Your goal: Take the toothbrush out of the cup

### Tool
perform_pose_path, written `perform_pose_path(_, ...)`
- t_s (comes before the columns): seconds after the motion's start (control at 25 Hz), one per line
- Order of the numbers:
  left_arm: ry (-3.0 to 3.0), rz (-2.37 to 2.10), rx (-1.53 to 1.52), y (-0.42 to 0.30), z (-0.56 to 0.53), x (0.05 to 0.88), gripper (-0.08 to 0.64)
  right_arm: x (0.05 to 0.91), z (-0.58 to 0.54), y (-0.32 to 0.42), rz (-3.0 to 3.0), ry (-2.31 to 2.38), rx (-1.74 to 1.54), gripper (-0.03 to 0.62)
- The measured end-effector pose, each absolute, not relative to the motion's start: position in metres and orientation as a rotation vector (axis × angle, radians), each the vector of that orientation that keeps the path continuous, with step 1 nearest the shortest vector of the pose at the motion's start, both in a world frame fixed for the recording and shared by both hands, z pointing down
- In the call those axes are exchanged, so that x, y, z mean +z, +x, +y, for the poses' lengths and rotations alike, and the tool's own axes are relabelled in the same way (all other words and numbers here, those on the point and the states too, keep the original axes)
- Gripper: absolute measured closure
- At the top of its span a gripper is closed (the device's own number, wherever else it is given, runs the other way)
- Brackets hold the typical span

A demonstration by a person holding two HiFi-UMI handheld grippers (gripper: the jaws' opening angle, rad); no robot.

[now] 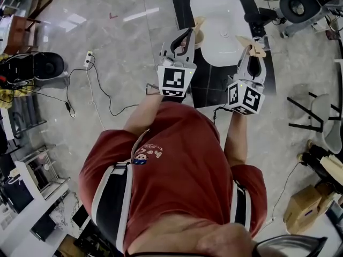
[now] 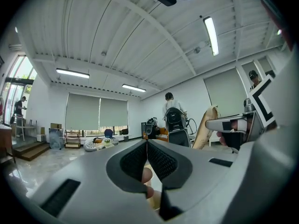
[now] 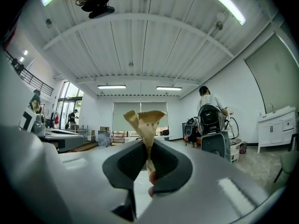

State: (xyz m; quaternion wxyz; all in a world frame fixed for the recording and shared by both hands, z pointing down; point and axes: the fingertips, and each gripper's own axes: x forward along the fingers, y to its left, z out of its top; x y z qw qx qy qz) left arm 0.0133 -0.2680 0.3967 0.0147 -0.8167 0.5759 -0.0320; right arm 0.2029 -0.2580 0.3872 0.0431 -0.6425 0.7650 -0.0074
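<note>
Two grippers held level out front, near the white basin [image 1: 217, 15]: your left gripper [image 1: 188, 33] is closed on nothing, prob. free to act as the pulling hand, while your right gripper [image 1: 253, 52] is clamped on a tan crumpled paper piece [image 3: 144, 120], poss. a squashed cup, its top flaring above the jaws. No toothbrush shows in any view, so I can't tell where it is.

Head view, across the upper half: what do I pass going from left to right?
White power strip on the floor → left gripper, jaws shut and empty → white basin → right gripper, shut on a tan paper piece → black-framed chair.
</note>
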Motion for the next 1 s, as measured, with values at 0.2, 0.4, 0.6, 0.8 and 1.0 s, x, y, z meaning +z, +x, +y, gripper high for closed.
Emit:
perform_pose_path(0.2, -2.596, 1.791, -0.145, 0.014, -0.278, 0.418, 0.514, 0.393, -0.262, 0.198, 2.351, -1.977, -0.044, 0.557)
perform_pose_path(0.4, -2.676, 1.768, -0.255, 0.021, -0.291, 0.445, 0.47, 0.399, -0.27, 0.194, 2.371, -2.003, -0.061, 0.557)
perform_pose_path(0.6, -2.755, 1.748, -0.364, 0.022, -0.308, 0.477, 0.423, 0.409, -0.28, 0.189, 2.386, -2.031, -0.087, 0.557)
perform_pose_path(0.8, -2.81, 1.725, -0.482, 0.03, -0.32, 0.508, 0.393, 0.421, -0.291, 0.189, 2.406, -2.06, -0.12, 0.557)
perform_pose_path(1.0, -2.864, 1.68, -0.587, 0.034, -0.331, 0.528, 0.385, 0.428, -0.303, 0.181, 2.416, -2.07, -0.144, 0.557)
